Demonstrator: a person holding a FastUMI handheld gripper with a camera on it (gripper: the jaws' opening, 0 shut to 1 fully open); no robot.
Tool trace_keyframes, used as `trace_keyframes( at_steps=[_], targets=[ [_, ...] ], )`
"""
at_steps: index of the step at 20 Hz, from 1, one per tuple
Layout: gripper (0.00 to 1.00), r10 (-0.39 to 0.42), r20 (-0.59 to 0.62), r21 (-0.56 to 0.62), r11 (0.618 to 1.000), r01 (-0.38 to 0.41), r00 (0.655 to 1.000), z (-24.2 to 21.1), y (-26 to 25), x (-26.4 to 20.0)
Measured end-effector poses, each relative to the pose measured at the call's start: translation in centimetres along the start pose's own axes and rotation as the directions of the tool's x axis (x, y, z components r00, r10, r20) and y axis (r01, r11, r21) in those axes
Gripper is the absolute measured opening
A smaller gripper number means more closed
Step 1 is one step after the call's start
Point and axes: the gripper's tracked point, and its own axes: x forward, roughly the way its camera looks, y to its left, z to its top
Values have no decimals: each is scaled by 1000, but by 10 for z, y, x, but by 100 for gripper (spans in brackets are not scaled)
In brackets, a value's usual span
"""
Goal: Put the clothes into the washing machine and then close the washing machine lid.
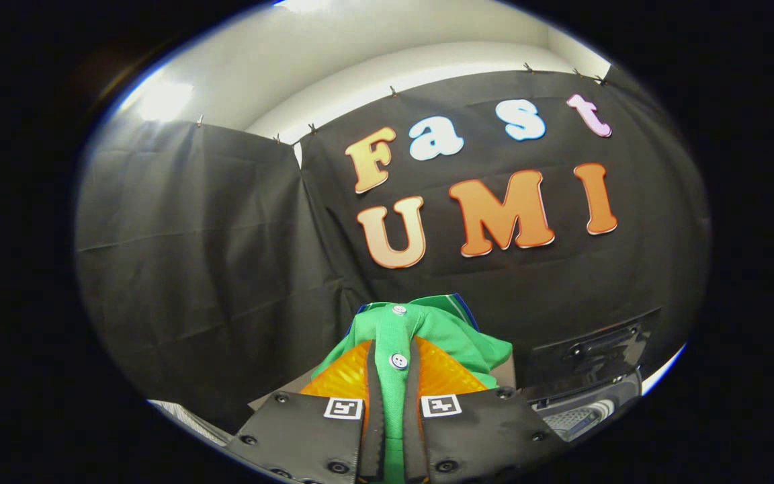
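A green shirt (pixel 427 329) with white buttons is pinched between my gripper's (pixel 392 376) two fingers, which are shut on its buttoned placket. The cloth bunches up above and to the right of the fingertips and hangs lifted in front of the black booth wall. To the right and below the fingers sits the dark, glossy washing machine (pixel 588 376) with its lid (pixel 595 349) standing raised; a bit of its pale opening (pixel 578 420) shows beneath.
Black cloth walls (pixel 192 269) close in the booth ahead and to the left. A white wall and ceiling (pixel 360 60) rise above them. A light-coloured surface edge (pixel 185 417) shows low on the left.
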Motion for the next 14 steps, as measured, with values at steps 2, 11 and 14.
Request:
trace_keyframes(
  at_steps=[2, 11, 14],
  targets=[
    [18, -23, 7, -18, 1000, 23, 1000, 13, -31, -12],
    [18, -191, 37, -27, 981, 192, 981, 42, -199, -54],
    [18, -232, 17, -54, 971, 232, 973, 31, -247, -70]
  ],
)
